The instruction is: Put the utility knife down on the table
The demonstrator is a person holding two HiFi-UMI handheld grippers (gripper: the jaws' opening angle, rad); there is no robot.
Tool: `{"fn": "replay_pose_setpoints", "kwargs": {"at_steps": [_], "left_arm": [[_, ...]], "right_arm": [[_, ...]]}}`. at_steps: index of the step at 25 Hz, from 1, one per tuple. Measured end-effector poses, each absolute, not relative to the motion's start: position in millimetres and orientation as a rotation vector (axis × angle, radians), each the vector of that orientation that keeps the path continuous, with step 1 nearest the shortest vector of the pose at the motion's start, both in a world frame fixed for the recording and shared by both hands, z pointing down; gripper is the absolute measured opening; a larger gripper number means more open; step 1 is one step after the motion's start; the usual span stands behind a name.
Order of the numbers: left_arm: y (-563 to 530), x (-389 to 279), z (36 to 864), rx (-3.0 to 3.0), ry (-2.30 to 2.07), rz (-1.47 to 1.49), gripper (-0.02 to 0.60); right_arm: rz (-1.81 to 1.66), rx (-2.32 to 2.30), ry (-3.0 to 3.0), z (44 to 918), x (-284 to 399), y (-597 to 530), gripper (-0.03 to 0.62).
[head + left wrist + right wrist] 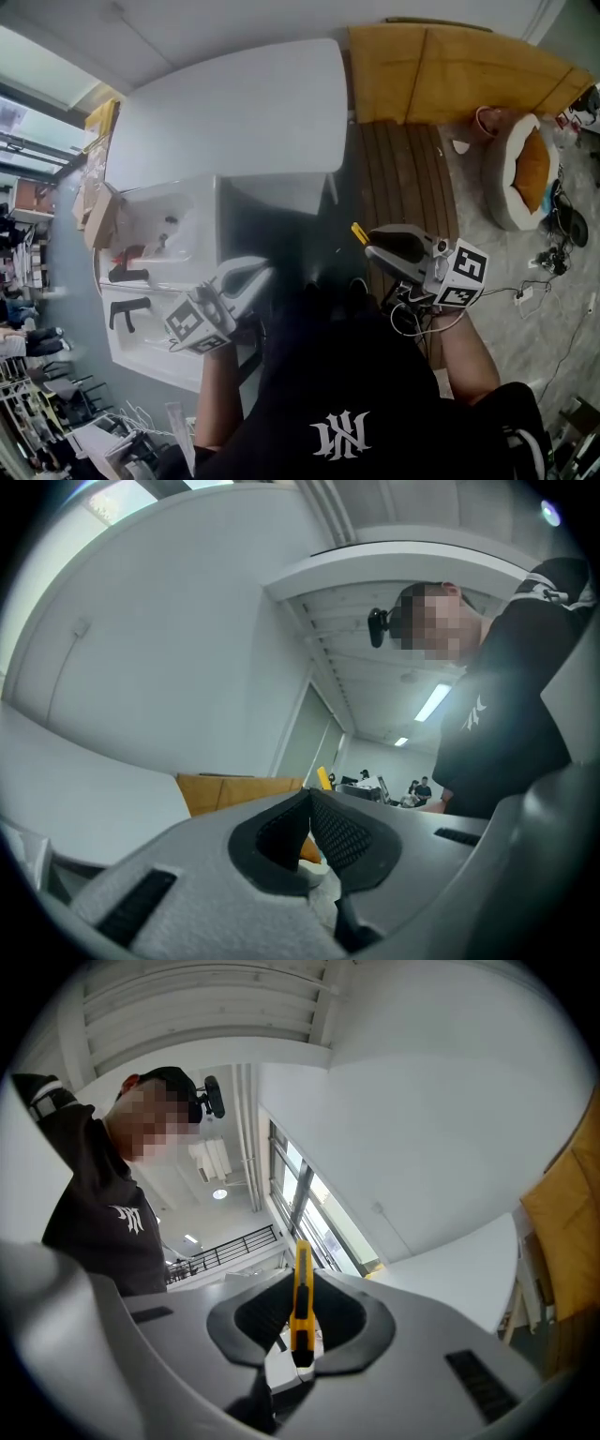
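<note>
**Right gripper.** The right gripper [300,1277] is clenched on the utility knife [301,1309]. In the right gripper view the yellow knife body stands on edge between the two dark pads [261,1321]. It runs along the jaw axis and reaches out past the jaw tips. In the head view only the yellow tip of the utility knife [359,232] shows, just ahead of the right gripper [373,247]. A hand [448,323] holds the gripper from behind, next to its marker cube [462,272].

**Knife position.** The knife is held in the air and does not touch the white table [234,112]. The table lies ahead of the right gripper and to its left. A strip of wooden slats [403,169] lies directly ahead of the jaw tips.

**Left gripper.** The left gripper [309,801] is clenched with nothing in it. In the left gripper view its jaw tips meet, and the mesh-textured pads [347,841] spread apart only further back. In the head view the left gripper [264,272] sits level with the right gripper and well apart from it. Its jaws point toward the near edge of the table.

**Surroundings.** A white bin [164,234] holding dark-handled items lies to the left of the left gripper. A round pet bed [520,169] lies ahead and to the right of the right gripper. A tan board [450,75] stands beyond the slats.
</note>
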State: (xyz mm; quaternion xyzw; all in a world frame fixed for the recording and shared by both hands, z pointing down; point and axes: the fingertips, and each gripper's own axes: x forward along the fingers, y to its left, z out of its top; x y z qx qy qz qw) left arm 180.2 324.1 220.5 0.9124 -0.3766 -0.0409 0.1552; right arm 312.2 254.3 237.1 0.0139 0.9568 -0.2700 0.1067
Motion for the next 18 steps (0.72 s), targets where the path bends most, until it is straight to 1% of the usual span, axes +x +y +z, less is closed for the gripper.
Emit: {"fn": "replay_pose_setpoints", "kwargs": {"at_steps": [8, 18], "left_arm": [[322, 160, 240, 2.55, -1.097, -0.076, 0.006], [260, 101, 253, 2.614, -0.997, -0.187, 0.006]], "right_arm": [[-0.767, 0.017, 2.828, 247, 299, 237, 0.054], [-0.763, -0.15, 2.935, 252, 247, 187, 0.054]]}}
